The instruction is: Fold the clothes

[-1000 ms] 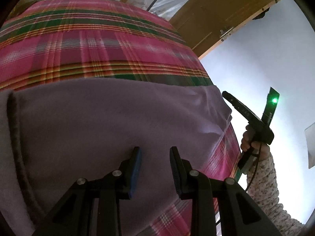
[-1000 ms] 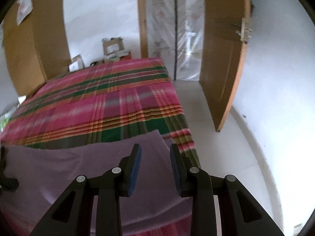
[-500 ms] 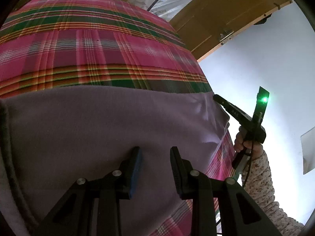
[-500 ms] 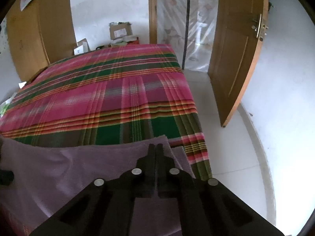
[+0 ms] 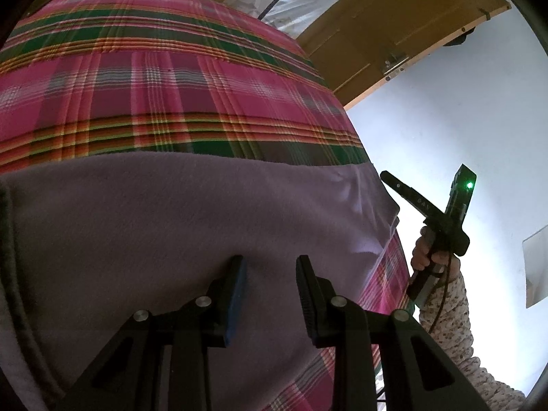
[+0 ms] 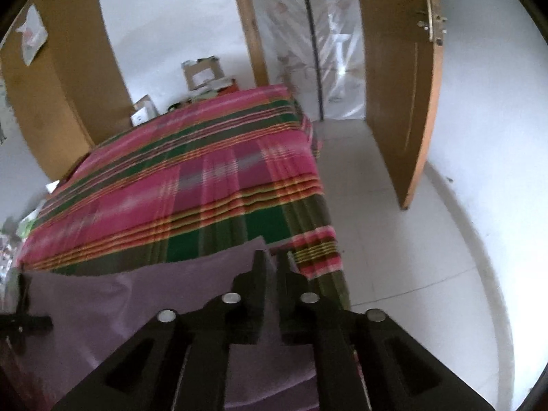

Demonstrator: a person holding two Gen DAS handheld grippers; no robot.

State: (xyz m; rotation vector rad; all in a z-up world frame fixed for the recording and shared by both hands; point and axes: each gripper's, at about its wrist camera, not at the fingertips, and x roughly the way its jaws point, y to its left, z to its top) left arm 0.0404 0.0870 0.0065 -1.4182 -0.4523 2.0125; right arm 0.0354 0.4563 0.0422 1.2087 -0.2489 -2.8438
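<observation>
Here, both grippers, left gripper and right gripper, gape over the purple garment (no legible writing).

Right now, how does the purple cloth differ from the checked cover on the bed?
The purple garment is plain, one colour; the plaid bedspread is striped pink, green and orange. The garment covers only the bed's near end; the bedspread runs the whole bed and hangs over its side. The garment lies on top, the bedspread beneath. Both are cloth, lying mostly flat.
</observation>
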